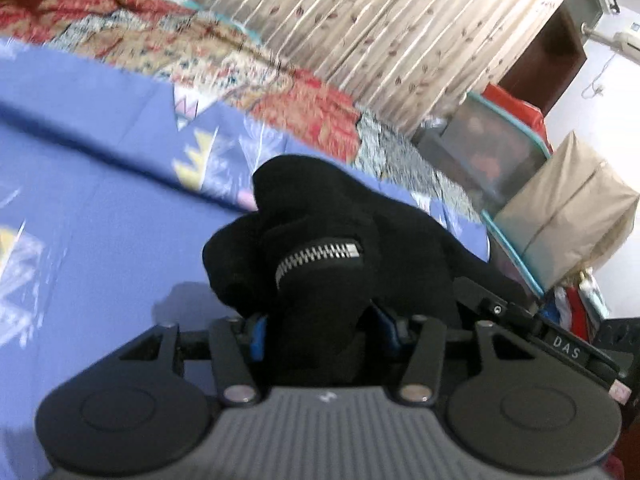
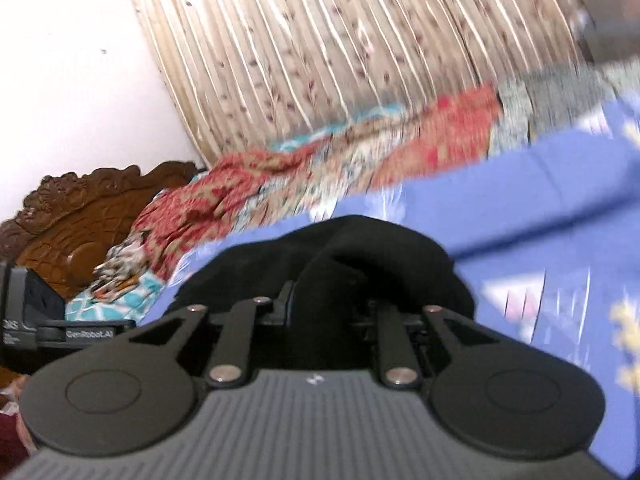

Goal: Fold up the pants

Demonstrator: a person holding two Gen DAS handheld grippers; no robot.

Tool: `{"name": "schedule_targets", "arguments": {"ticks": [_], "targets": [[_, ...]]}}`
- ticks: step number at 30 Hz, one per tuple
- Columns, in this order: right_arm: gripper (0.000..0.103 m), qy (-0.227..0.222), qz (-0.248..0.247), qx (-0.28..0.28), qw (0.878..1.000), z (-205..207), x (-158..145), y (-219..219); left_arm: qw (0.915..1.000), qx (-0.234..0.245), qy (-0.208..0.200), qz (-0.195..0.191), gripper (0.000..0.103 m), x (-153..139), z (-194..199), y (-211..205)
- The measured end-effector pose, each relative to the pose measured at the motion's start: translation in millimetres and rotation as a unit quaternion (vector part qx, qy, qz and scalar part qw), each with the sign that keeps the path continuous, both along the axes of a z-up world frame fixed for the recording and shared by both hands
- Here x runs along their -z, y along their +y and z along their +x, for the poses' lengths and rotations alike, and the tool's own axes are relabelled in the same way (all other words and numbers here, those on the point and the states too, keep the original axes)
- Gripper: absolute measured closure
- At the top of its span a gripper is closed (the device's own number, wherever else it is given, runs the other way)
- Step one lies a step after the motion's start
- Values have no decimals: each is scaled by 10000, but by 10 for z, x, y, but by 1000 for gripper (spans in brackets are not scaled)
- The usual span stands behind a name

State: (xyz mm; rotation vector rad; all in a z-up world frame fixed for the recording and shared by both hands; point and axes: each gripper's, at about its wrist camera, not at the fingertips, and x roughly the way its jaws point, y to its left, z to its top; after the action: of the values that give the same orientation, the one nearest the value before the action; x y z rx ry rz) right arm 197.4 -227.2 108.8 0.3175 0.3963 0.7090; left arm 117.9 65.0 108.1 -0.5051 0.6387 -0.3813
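The black pants [image 1: 320,208] are bunched up above the blue bed sheet [image 1: 100,208], with a silver zipper [image 1: 320,256] facing the left wrist camera. My left gripper [image 1: 320,332] is shut on this bunch; the cloth fills the gap between its blue pads [image 1: 258,336]. In the right wrist view another thick fold of the black pants [image 2: 360,240] rises over my right gripper [image 2: 328,304], which is shut on it. The fingertips of both grippers are hidden in the cloth. Both views are blurred.
A red and beige patterned quilt [image 1: 300,112] lies along the far side of the bed under a floral curtain [image 1: 360,20]. A cardboard box [image 1: 568,216] and a plastic bin [image 1: 500,148] stand at the right. A carved wooden headboard [image 2: 80,208] is at the left.
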Motion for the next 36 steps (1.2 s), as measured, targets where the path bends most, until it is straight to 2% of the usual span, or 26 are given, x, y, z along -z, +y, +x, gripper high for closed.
{"name": "schedule_targets", "arguments": {"ticks": [2,3,4,6,7,8,9,11,15,16,18,20,25,27,30,33,36], "targets": [[81,-25,-172,123,9998,207,107,45,9998,-116,69,151,48,132,216,-46],[80,148,-248,196,9994,335,229,65,9993,-183,202,265,47,243,321,-83],[79,432,-292,220,9984,460,375,87,9980,-235,424,412,47,390,423,-119],[77,1403,-533,348,9881,731,775,128,9895,-363,1153,797,47,772,624,-216],[73,1928,-731,502,9772,826,962,139,9863,-423,1330,881,44,894,645,-237],[72,2231,-658,605,9707,848,1101,87,9864,-521,1294,870,36,949,611,-236],[70,2266,-292,624,9716,804,1163,-24,9870,-574,1264,810,30,953,571,-232],[56,2387,134,543,9695,756,1183,-212,9881,-625,1223,700,26,922,509,-213],[44,2408,620,808,9652,538,1143,-489,9895,-664,1127,610,26,801,399,-146],[44,2501,568,798,9633,511,1170,-480,9894,-642,1099,695,26,772,372,-157],[45,2687,78,743,9603,481,1212,-330,9853,-576,1181,1095,26,736,376,-232],[46,2510,-186,783,9646,419,1074,-252,9840,-520,1083,1319,26,655,272,-272],[41,2107,32,876,9736,-15,819,-345,9862,-376,414,1559,24,346,-275,-308],[41,2030,19,869,9753,-231,838,-338,9858,-350,212,1630,19,292,-522,-298],[41,2085,-104,870,9741,-510,944,-342,9832,-319,20,1796,18,303,-819,-329],[41,2207,-243,922,9707,-787,1060,-329,9806,-272,105,1939,18,425,-1046,-355],[40,2560,-178,962,9617,-1013,1199,-364,9797,-340,340,1946,18,584,-1243,-349]]}}
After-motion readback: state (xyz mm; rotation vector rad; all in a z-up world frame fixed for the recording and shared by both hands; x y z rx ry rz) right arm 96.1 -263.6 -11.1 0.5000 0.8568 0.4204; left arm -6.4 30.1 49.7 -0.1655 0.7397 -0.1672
